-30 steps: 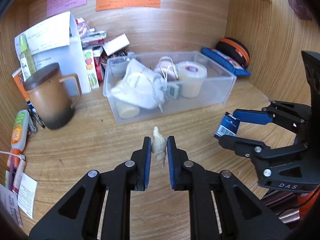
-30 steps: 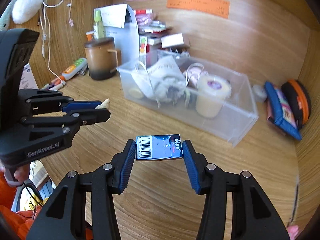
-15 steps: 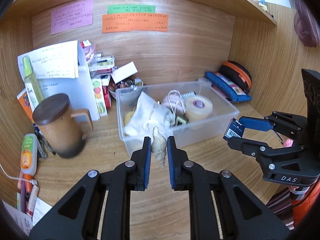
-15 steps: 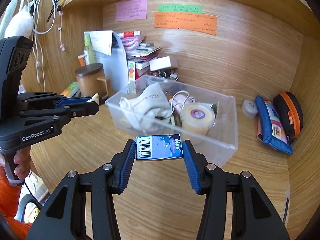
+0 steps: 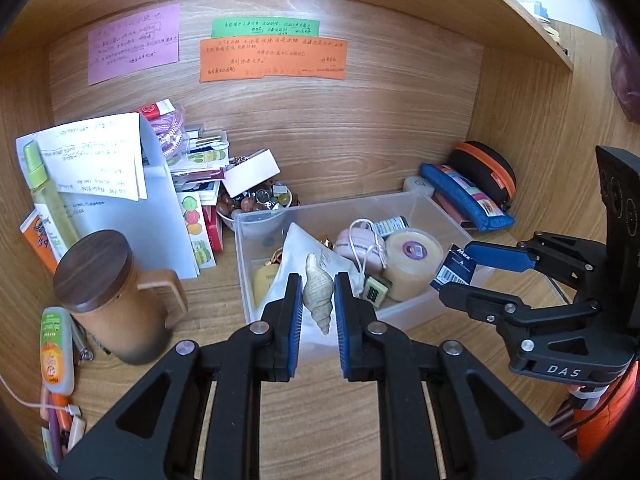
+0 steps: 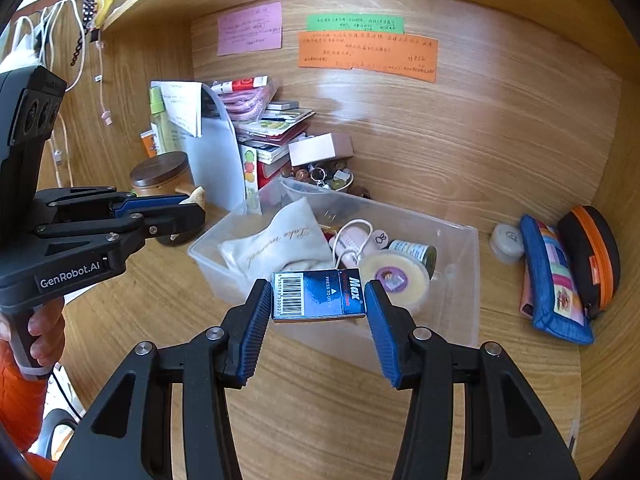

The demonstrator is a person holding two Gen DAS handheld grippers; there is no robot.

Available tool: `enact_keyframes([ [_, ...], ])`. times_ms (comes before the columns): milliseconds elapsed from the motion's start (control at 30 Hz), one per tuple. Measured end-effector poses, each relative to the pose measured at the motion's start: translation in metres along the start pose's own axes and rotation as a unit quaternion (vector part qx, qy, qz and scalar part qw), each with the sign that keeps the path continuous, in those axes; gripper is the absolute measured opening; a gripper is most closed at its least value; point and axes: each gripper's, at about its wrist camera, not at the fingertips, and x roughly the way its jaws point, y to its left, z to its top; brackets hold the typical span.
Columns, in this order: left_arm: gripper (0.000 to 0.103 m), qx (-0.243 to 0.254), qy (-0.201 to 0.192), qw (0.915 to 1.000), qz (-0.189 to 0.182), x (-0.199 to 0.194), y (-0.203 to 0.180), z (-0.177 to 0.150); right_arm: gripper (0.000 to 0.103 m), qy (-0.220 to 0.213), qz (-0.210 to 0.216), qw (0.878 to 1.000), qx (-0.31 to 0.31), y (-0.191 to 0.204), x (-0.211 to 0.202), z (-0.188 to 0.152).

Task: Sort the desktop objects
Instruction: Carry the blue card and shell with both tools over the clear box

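My clear plastic bin (image 5: 416, 308) sits mid-table, the brown lidded mug (image 5: 108, 300) to its left, the blue zip pouch (image 5: 468, 196) to its right, sticky notes (image 5: 272, 58) on the wall behind.

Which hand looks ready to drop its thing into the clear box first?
Probably the left. Its tool holds the seashell right in front of the clear box, while the right tool with the small blue box hangs near the box's right end.

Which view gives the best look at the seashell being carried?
The left wrist view. There the seashell stands full length between the left gripper pads, spiral and pointed tip clear. In the right wrist view only the shell's pale end peeks past the side-on left gripper; the rest is hidden.
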Motion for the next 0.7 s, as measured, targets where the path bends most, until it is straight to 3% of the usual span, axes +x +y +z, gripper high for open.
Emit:
enact_keyframes([
  [700,0.015,-0.016,0.052,0.9985,-0.008,0.068,0.02,0.005,0.045,0.046,0.016,0.999,-0.006,-0.007,0.075,0.013],
])
